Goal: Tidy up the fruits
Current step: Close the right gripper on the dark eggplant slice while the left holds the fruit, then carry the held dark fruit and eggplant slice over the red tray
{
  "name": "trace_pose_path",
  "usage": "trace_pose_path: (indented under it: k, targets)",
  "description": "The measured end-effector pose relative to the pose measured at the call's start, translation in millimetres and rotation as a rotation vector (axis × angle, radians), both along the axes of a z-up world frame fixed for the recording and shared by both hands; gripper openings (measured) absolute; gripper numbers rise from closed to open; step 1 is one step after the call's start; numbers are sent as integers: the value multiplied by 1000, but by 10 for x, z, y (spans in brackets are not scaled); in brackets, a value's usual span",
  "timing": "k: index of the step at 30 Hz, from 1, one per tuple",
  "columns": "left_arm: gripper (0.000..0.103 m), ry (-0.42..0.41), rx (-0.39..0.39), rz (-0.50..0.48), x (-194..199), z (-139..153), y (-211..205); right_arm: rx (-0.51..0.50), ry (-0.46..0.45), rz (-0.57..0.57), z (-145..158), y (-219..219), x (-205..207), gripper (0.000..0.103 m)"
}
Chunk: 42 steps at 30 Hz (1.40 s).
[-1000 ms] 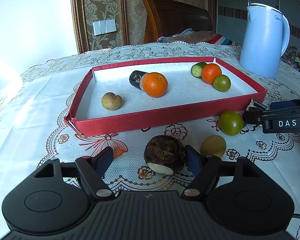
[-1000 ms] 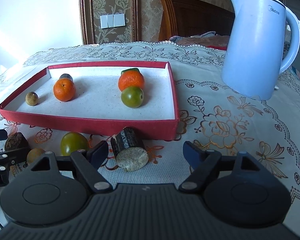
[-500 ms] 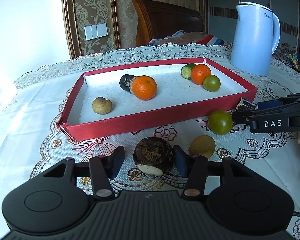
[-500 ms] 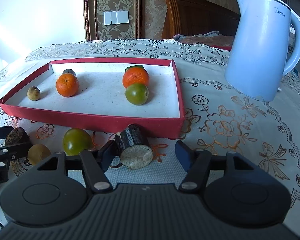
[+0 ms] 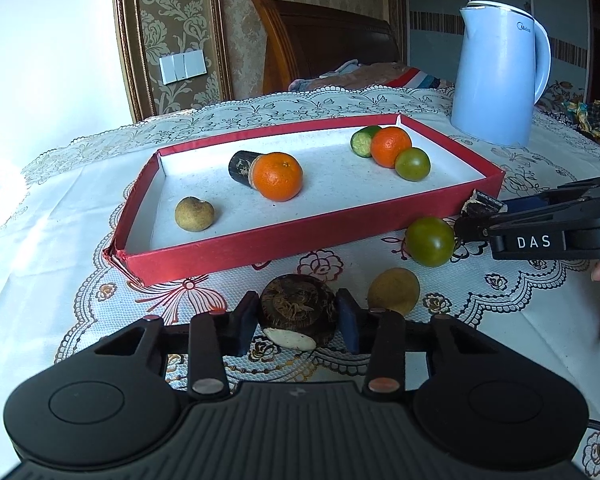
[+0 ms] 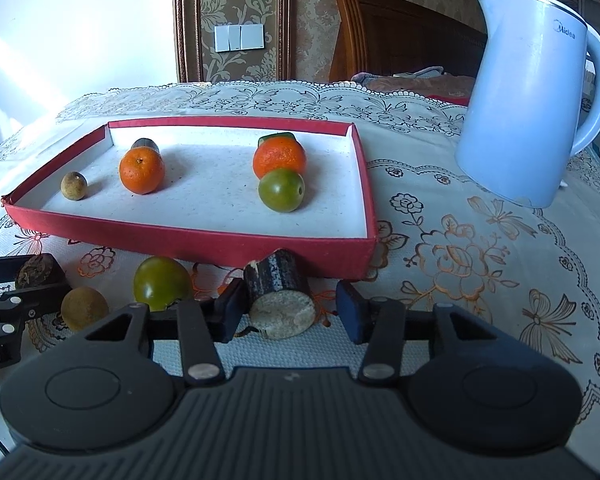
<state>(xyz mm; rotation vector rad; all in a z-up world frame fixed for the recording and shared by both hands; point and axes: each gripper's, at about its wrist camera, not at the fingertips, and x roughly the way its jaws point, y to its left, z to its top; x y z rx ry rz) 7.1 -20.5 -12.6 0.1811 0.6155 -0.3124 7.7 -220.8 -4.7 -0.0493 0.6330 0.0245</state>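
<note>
In front of the red tray (image 5: pixel 300 236), the left gripper (image 5: pixel 298 322) has just been closing and seems clamped on the dark brown root chunk (image 5: pixel 298 308), while the right gripper (image 6: pixel 290 310), also closing, brackets the smaller dark cylinder piece (image 6: pixel 278 292), right pad apart.

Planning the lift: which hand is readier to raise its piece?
Left: both jaws have just been closing; left gripper pinches the brown root, right gripper leaves a gap beside its dark cylinder.
</note>
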Motion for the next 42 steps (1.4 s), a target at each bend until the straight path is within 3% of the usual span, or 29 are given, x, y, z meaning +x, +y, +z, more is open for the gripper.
trace_pose_path:
  k: [3, 6, 13, 25, 32, 42]
  targets:
    - [40, -2, 3, -1, -1, -1, 1, -6, -6, 7, 3, 18, -8, 33]
    - [40, -5, 4, 1, -2, 1, 2, -7, -10, 3, 8, 19, -21, 30]
    - [40, -27, 16, 14, -27, 14, 2, -4, -44, -15, 47, 2, -68, 30]
    - [40, -62, -40, 38, -2, 224, 65, 41, -181, -7, 321, -23, -235, 30]
    - [40, -85, -75, 98, 326, 473, 10, 32, -157, -3, 466, 28, 119, 30]
    - [40, -47, -80, 229, 892, 321, 45, 52, -100, -27, 375, 130, 715, 30]
